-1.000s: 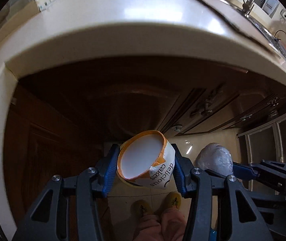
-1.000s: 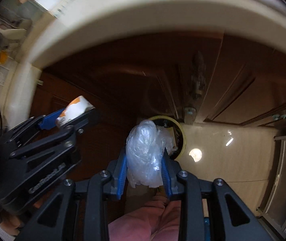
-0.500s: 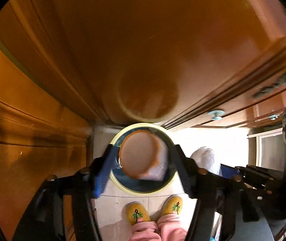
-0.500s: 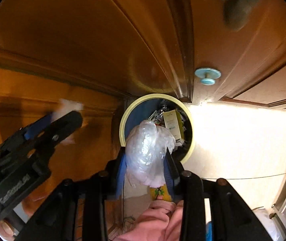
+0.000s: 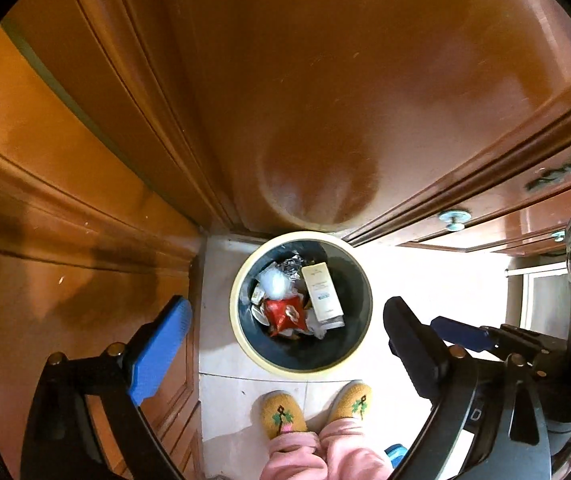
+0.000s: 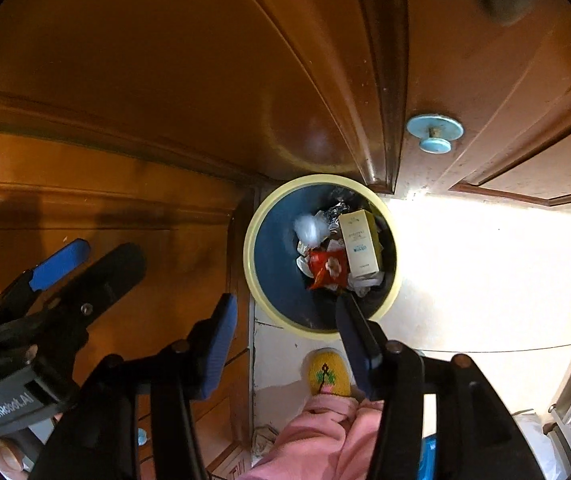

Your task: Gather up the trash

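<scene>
A round trash bin with a pale yellow rim [image 5: 241, 340] [image 6: 250, 272] stands on the floor in a cabinet corner, below both grippers. Inside lie a cream box [image 5: 322, 292] [image 6: 359, 242], a red wrapper [image 5: 285, 314] [image 6: 325, 268], a clear plastic bag [image 5: 275, 284] [image 6: 309, 229] and crumpled foil. My left gripper [image 5: 285, 340] is open and empty above the bin. My right gripper [image 6: 287, 338] is open and empty above the bin's near edge. The left gripper also shows at the left of the right wrist view [image 6: 85, 264].
Brown wooden cabinet doors [image 5: 325, 80] rise behind and left of the bin, with a pale blue knob [image 6: 435, 134]. The pale tiled floor [image 5: 425, 276] lies to the right. The person's yellow slippers [image 5: 283, 414] and pink trousers stand just before the bin.
Both grippers dropped from counter height to above the bin and opened. The orange-rimmed cake wrapper and the clear plastic bag left the jaws; the bag now lies in the bin.
</scene>
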